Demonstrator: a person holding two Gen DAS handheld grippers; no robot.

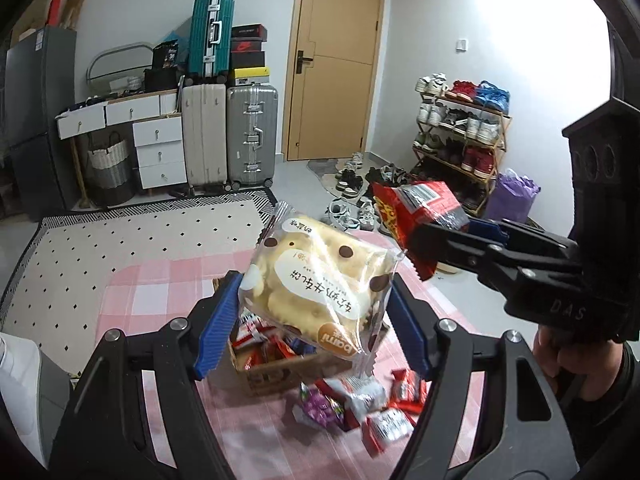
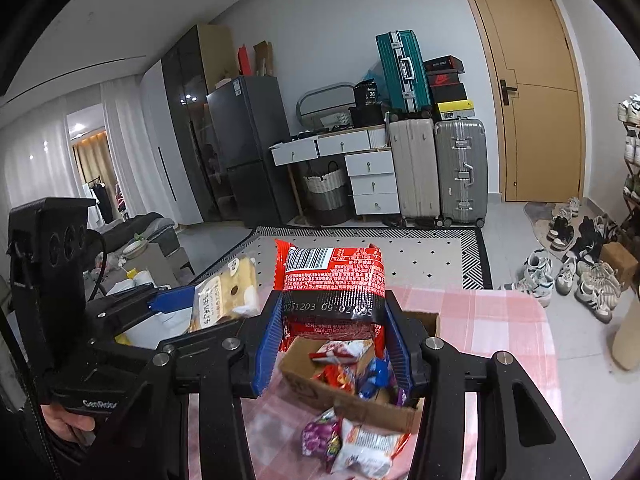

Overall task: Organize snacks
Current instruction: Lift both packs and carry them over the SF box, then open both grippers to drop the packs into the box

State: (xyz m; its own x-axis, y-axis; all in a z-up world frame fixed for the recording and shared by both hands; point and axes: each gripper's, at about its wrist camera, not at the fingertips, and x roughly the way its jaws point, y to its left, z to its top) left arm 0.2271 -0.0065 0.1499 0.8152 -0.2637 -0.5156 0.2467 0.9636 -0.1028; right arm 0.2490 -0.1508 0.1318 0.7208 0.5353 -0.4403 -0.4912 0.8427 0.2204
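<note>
My left gripper (image 1: 312,296) is shut on a clear pack of cream crackers (image 1: 316,276), held up between its blue pads. To the right, my right gripper (image 1: 452,226) is shut on a red snack pack (image 1: 412,204). In the right wrist view that gripper (image 2: 332,308) clamps the red and black pack (image 2: 334,272) by its lower end, with the left gripper (image 2: 208,308) and its cracker pack (image 2: 228,288) to the left. Both packs hang above an open cardboard box (image 1: 280,372) (image 2: 308,384) that holds several small snack packets.
The box stands on a pink checked tablecloth (image 1: 160,280) (image 2: 480,320). Loose packets (image 1: 360,400) (image 2: 352,444) lie in front of the box. A dotted rug (image 1: 140,232), suitcases (image 1: 228,136), a shoe rack (image 1: 460,132) and floor shoes (image 2: 580,276) lie beyond the table.
</note>
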